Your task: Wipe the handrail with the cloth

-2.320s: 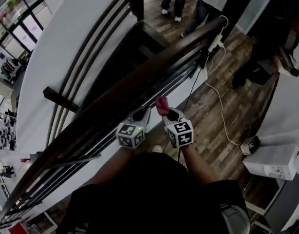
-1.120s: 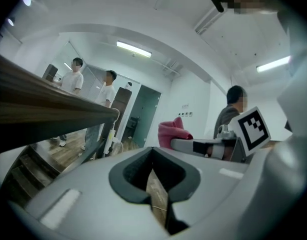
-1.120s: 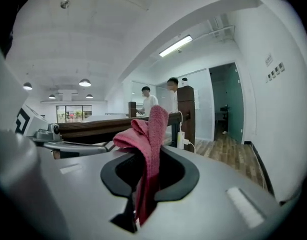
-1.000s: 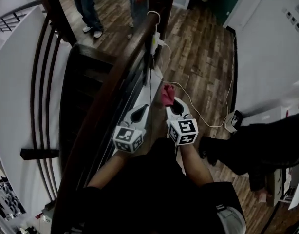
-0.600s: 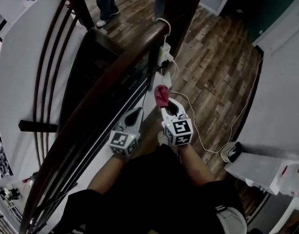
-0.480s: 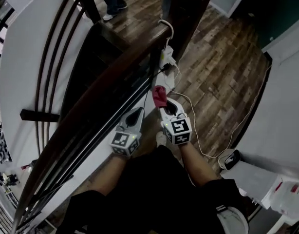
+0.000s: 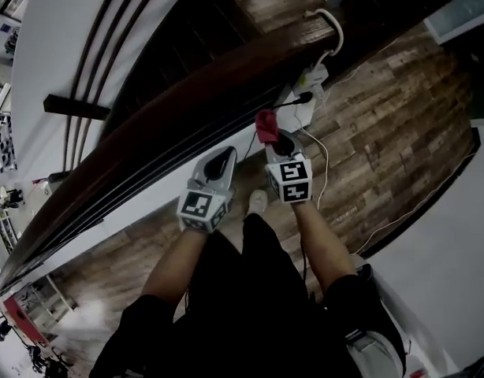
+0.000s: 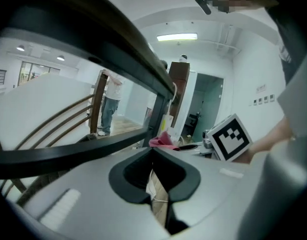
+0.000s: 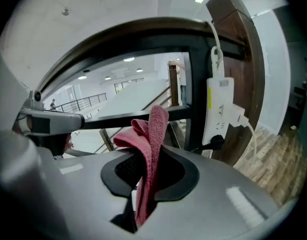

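Right gripper (image 7: 275, 137) clamps cloth (image 7: 266, 124) beside handrail (image 7: 195, 93), probably not touching. Left gripper (image 7: 224, 156) closed, empty. Wiping looks pending.

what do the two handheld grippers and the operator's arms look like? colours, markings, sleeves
The left gripper and the right gripper both have light grey, wedge-shaped plastic bodies, with black pads lining the jaws. Each carries a white cube with black square markers: left cube, right cube. The person wears a dark top with short sleeves; forearms bare.
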